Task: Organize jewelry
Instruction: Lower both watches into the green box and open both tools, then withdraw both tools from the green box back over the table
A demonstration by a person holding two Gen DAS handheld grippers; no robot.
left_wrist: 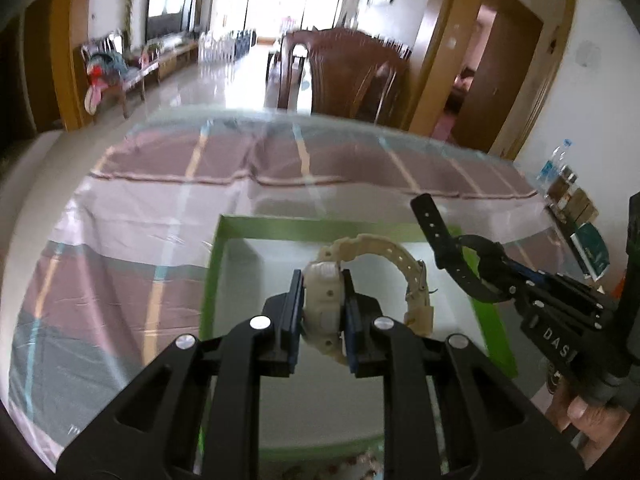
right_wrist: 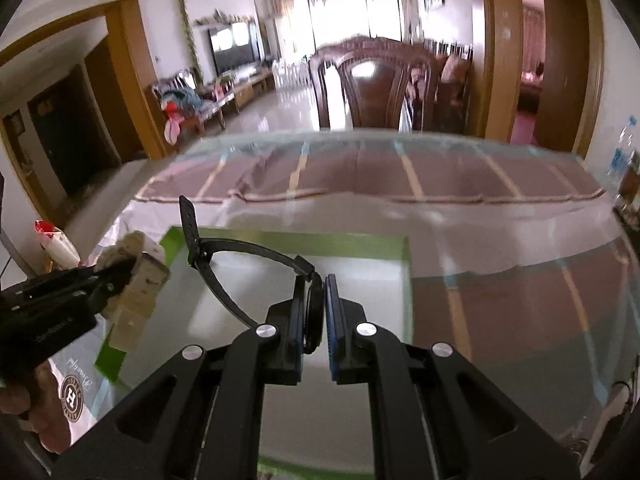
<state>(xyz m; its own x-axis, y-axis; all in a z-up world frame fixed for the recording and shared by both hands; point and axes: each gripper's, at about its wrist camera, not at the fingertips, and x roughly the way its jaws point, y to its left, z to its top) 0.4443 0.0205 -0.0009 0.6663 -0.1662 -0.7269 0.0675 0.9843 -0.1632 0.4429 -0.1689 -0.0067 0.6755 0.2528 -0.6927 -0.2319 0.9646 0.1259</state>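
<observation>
While the left gripper point(left_wrist: 322, 292) clamps the case of a cream-coloured wristwatch point(left_wrist: 376, 276) between its blue-faced pads, the right gripper point(right_wrist: 318, 308) is closed on the case of a black wristwatch point(right_wrist: 240, 264), whose strap arcs up and to the left with its holed end sticking upward. Both watches hang above a shallow green-rimmed box point(left_wrist: 272, 228) with a pale floor, which lies on a glass-topped table point(right_wrist: 500, 248) over a striped cloth. A wooden dining chair point(right_wrist: 376, 88) stands at the table's far edge.
</observation>
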